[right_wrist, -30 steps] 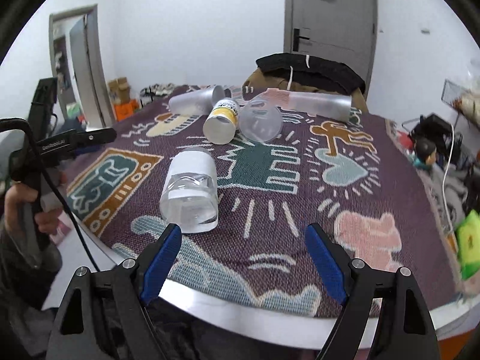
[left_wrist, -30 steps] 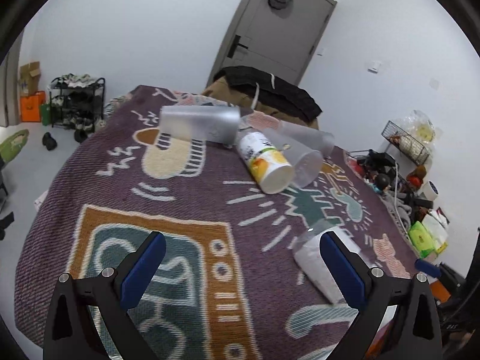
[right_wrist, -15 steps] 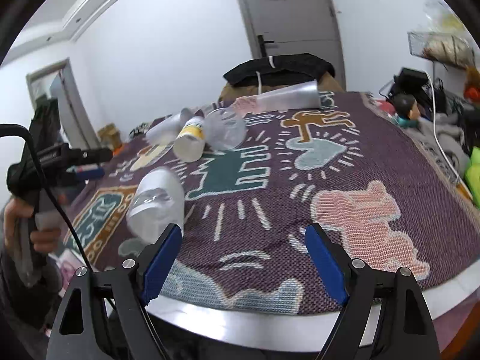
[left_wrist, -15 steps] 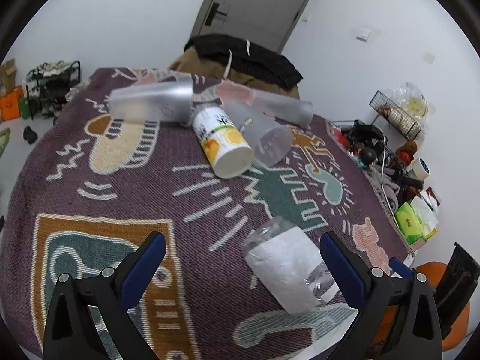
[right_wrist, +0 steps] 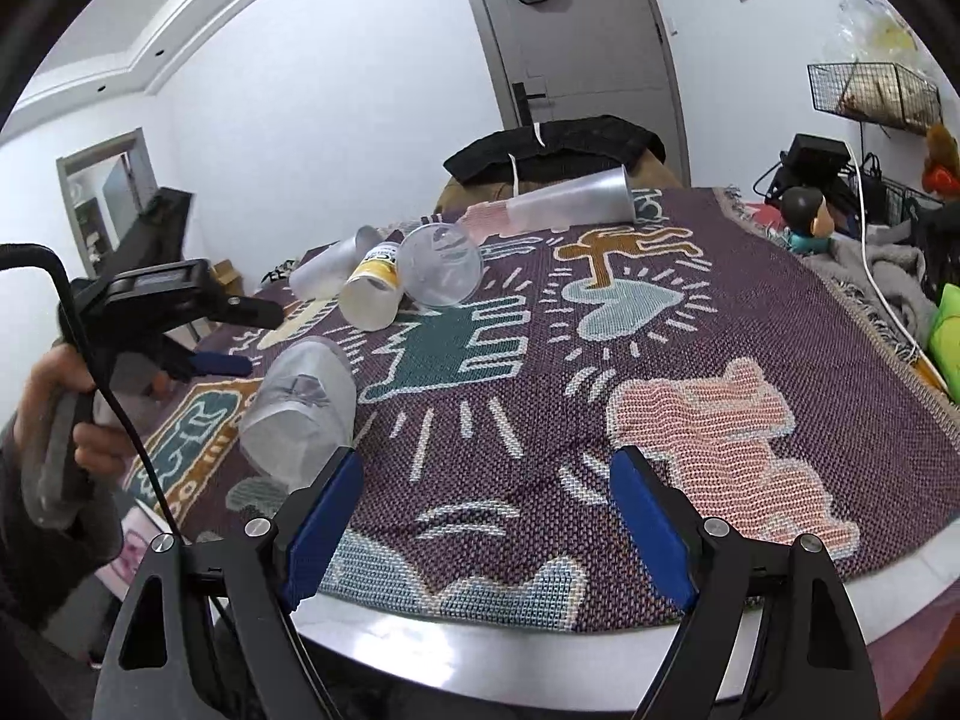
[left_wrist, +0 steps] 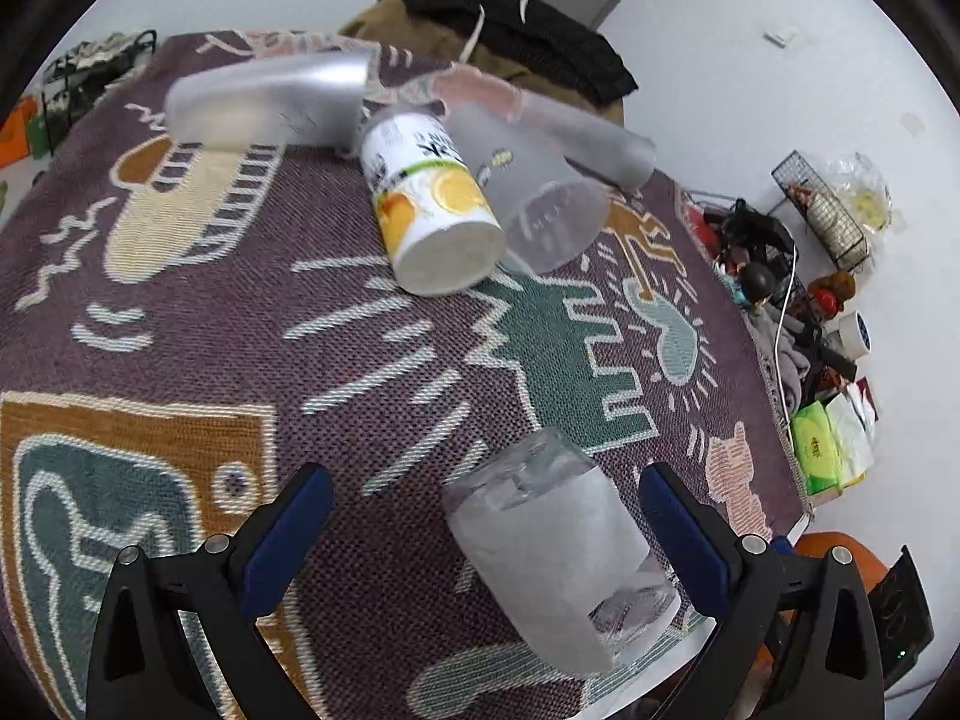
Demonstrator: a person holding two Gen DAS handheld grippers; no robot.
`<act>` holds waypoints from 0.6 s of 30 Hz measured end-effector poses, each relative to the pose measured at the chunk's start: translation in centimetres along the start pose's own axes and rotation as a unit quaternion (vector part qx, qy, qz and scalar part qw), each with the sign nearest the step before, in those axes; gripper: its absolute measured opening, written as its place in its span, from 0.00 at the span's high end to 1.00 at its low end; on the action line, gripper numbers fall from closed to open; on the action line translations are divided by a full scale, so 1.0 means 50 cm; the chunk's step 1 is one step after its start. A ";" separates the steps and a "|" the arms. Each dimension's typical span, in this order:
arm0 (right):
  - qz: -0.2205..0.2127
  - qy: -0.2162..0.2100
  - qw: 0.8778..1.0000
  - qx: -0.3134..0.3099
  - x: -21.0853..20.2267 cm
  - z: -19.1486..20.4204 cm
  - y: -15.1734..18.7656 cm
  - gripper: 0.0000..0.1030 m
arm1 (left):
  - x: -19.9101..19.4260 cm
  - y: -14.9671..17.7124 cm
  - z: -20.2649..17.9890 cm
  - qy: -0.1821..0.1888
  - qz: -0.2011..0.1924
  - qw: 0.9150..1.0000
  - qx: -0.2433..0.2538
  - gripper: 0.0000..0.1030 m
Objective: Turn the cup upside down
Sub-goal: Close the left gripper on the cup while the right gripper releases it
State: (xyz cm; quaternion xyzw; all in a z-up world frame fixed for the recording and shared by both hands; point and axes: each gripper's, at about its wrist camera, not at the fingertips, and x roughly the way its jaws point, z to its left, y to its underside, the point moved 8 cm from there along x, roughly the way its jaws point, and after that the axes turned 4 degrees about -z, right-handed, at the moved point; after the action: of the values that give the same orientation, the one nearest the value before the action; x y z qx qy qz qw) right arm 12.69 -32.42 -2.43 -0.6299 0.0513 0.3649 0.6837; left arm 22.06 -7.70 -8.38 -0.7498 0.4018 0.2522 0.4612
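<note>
Cup: frosted cup lies on its side near the surface's front edge, between my left claw's wide-open jaws, untouched.
Nearby: orange-print cup, clear cups behind.
Right claw: wide open, empty.
Change: my left claw has closed in around the cup.

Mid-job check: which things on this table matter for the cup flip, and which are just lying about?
For the job:
- frosted cup lying on its side near the table edge
- left gripper, open around it
- right gripper, open, off to the side

Lying about:
- orange-print cup
- clear cup
- two long frosted cups
- patterned cloth
</note>
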 end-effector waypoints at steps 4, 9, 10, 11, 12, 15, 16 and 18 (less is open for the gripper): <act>-0.006 0.002 1.000 -0.001 -0.005 -0.005 -0.003 0.18 | 0.022 0.012 -0.019 0.010 0.023 1.000 -0.009 0.01; -0.007 0.009 1.000 -0.013 -0.006 -0.005 0.001 0.18 | 0.054 0.020 -0.033 0.010 0.052 0.998 -0.017 0.02; -0.007 0.008 1.000 -0.015 -0.006 -0.004 0.001 0.18 | 0.059 0.018 -0.033 0.010 0.056 0.998 -0.020 0.03; -0.007 0.008 1.000 -0.016 -0.006 -0.004 0.000 0.18 | 0.067 0.014 -0.031 0.010 0.061 0.998 -0.027 0.05; -0.008 0.009 1.000 -0.018 -0.006 -0.003 0.000 0.18 | 0.076 0.012 -0.026 0.011 0.071 0.997 -0.040 0.05; -0.009 0.009 1.000 -0.020 -0.006 -0.002 0.002 0.18 | 0.097 0.013 -0.005 0.011 0.096 0.992 -0.084 0.10; -0.007 0.010 1.000 -0.020 -0.004 -0.003 0.003 0.18 | 0.094 0.009 -0.002 0.011 0.091 0.992 -0.088 0.11; -0.007 0.011 1.000 -0.021 -0.002 -0.003 0.005 0.18 | 0.093 0.005 0.001 0.011 0.098 0.990 -0.098 0.21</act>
State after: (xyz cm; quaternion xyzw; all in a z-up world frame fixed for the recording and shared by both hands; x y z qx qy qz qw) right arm 12.52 -32.63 -2.60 -0.6482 0.0469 0.3541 0.6725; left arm 24.42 -9.44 -12.01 -0.7512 0.4517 0.3261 0.3541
